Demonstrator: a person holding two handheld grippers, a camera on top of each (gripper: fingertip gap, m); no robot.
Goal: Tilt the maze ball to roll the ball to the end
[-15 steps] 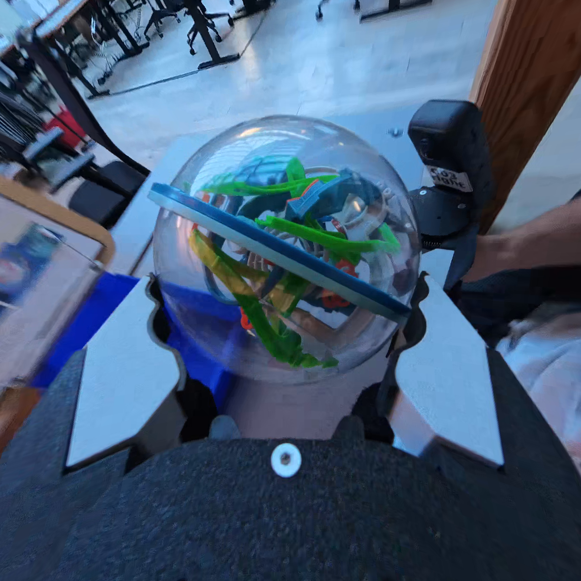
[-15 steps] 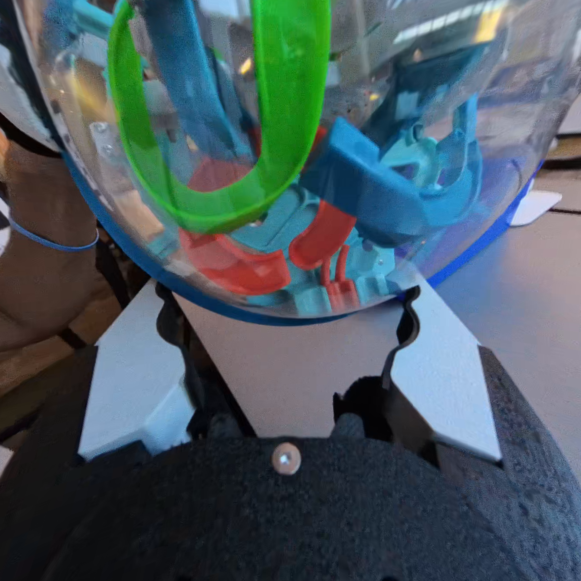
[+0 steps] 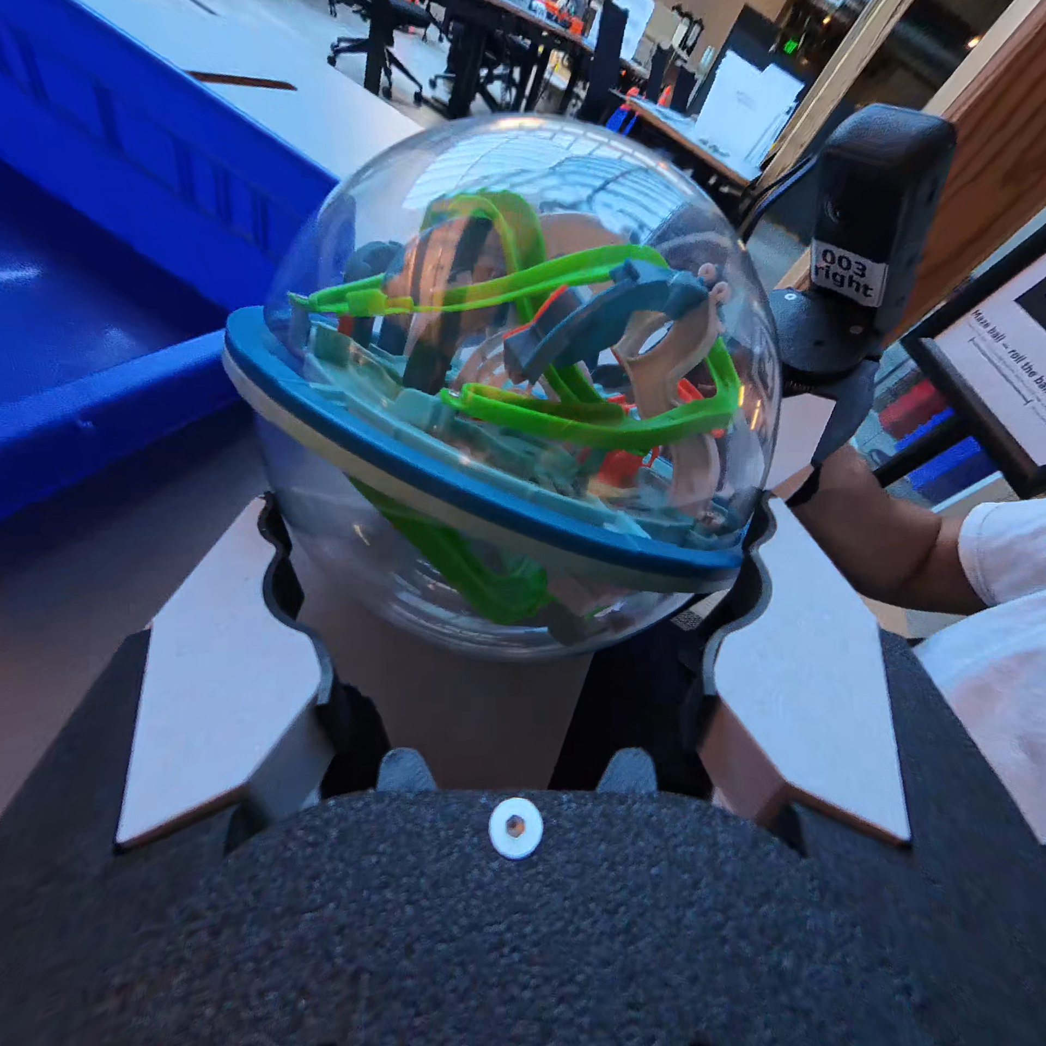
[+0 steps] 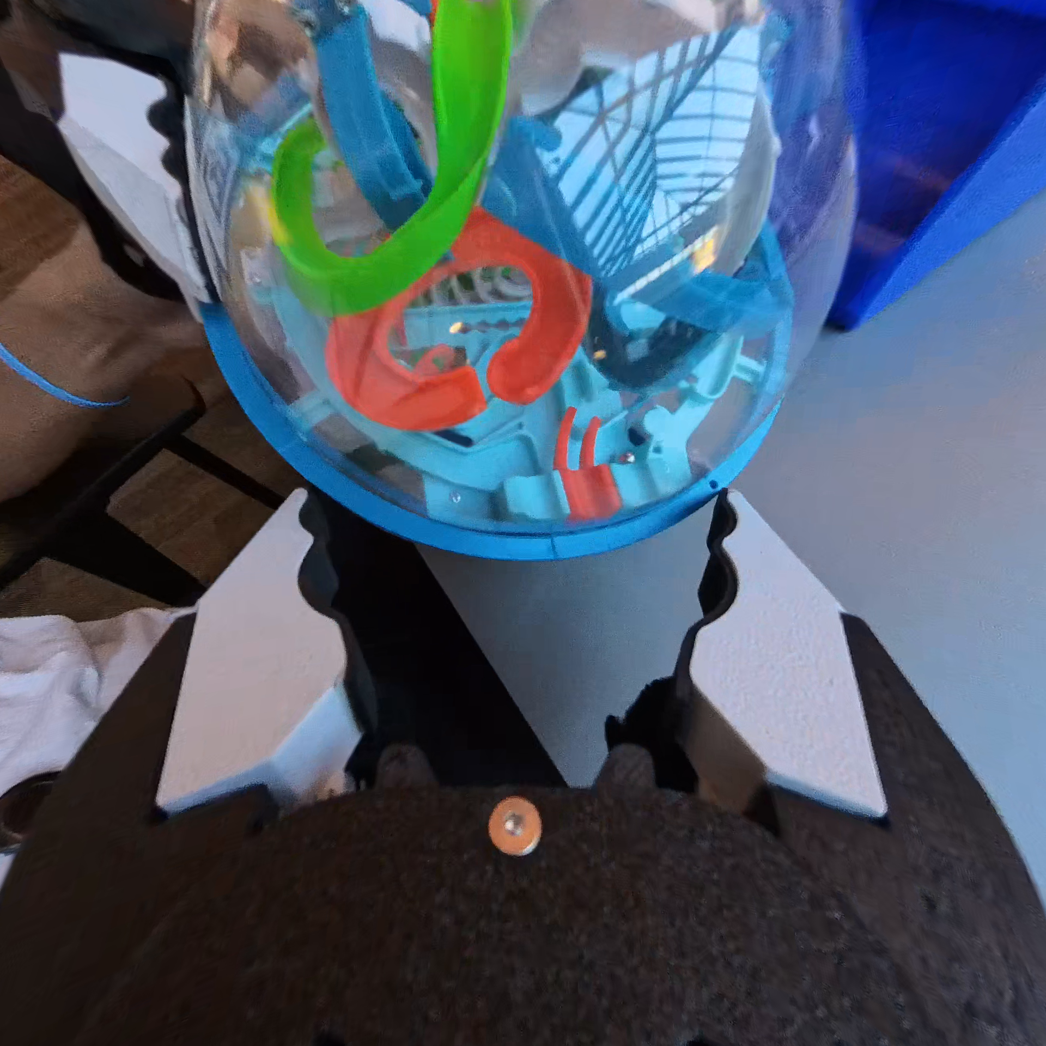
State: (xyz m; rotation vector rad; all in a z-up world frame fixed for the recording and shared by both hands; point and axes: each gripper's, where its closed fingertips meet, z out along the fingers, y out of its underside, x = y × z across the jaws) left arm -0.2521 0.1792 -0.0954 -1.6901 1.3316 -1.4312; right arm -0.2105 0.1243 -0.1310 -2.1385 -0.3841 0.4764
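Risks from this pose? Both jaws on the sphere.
1. Slip: the maze ball is smooth clear plastic, held only near the tips of the left gripper and right gripper. It may pop out and drop to the table.
2. Tilt: the blue rim sits steeply slanted, so the small ball, which I cannot spot, may fall off its track.

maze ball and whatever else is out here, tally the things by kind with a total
clear plastic maze ball with a blue ring around its middle: 1
black handheld tongs with white finger plates: 2, left tongs and right tongs, each set against the ball
blue plastic bin: 1
framed white sheet: 1
total: 5
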